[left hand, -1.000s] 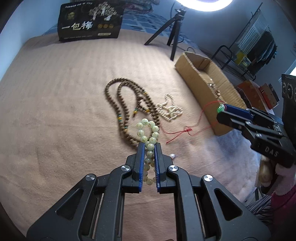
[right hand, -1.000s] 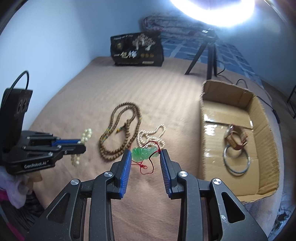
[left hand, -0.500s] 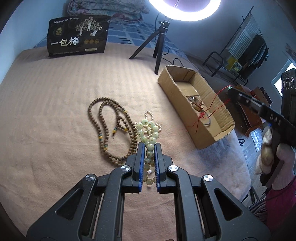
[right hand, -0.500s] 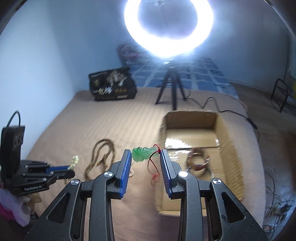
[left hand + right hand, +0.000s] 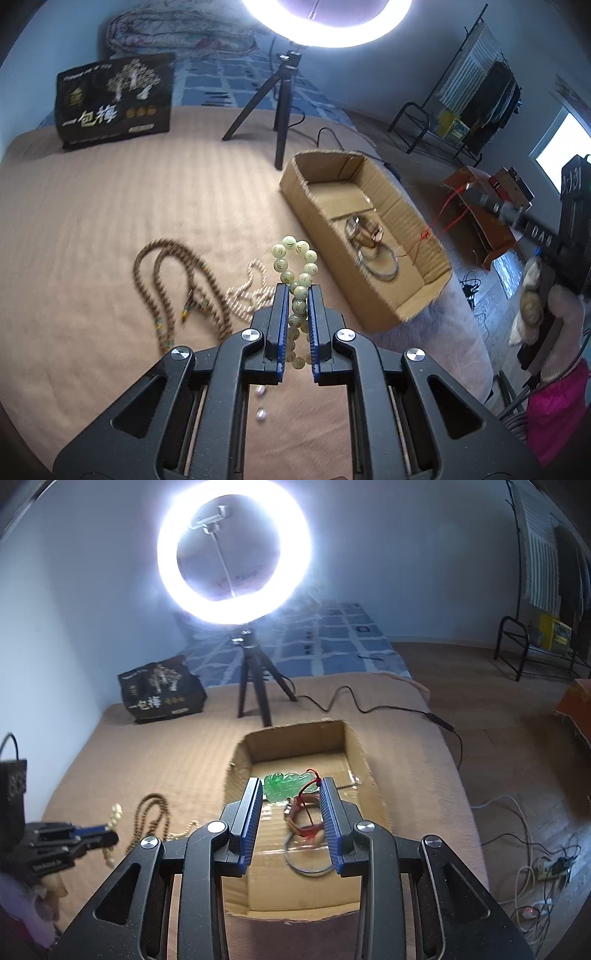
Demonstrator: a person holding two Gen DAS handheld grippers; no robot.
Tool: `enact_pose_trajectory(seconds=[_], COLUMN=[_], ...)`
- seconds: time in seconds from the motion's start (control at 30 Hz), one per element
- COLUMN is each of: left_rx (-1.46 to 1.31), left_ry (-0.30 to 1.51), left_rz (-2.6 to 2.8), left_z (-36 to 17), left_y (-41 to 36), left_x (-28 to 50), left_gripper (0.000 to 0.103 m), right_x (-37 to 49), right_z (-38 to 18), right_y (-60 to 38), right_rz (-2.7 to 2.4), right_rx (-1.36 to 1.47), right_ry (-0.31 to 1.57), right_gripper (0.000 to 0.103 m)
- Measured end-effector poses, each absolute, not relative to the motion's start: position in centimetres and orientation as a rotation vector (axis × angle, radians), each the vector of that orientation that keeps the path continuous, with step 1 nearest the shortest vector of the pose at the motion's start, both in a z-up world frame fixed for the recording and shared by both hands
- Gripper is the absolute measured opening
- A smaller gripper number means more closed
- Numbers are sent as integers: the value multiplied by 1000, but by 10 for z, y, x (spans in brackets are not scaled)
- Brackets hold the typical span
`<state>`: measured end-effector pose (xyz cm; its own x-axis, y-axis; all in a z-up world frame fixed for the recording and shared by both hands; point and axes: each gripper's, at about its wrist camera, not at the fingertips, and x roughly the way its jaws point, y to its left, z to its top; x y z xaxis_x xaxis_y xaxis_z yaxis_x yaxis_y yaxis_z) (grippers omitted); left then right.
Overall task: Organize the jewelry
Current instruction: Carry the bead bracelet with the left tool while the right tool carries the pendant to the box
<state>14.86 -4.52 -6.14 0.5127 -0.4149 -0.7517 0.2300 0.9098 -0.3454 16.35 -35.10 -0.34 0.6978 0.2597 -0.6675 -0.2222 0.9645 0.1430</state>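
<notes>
My left gripper (image 5: 297, 291) is shut on a pale green bead bracelet (image 5: 295, 258) and holds it above the bed, left of the cardboard box (image 5: 417, 310). My right gripper (image 5: 290, 786) is shut on a green jade pendant (image 5: 286, 784) with a red cord (image 5: 306, 812), held over the box (image 5: 236, 760). The box holds a brown watch (image 5: 365, 232) and a silver bangle (image 5: 380, 262). A brown bead necklace (image 5: 162, 288) and a white pearl strand (image 5: 251, 291) lie on the tan blanket. In the right wrist view the left gripper (image 5: 92, 836) shows at the left with the bracelet.
A ring light on a black tripod (image 5: 280, 96) and a black gift bag (image 5: 114, 99) stand at the back of the bed. Two small pearl drops (image 5: 261, 402) lie below my left gripper. The bed edge drops off right of the box.
Both grippers have risen and moved right. The right gripper has carried the pendant from over the blanket to above the box. The left still holds the bracelet.
</notes>
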Motion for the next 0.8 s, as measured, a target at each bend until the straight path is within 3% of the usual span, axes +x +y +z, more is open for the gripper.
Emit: enact_pose_trajectory(seconds=[0.37,0.8], left_rx=[-177,-148], left_ry=[924,977], left_rz=[-445,-452], left_z=[-44,-69], left_y=[-100,-153], left_x=[206,260], left_gripper=[8,8], right_x=[176,187], right_z=[-23,-47], right_y=[-362,-359], right_rz=[226,205], right_rx=[60,53], right_ry=[822,910], right_gripper=[30,30])
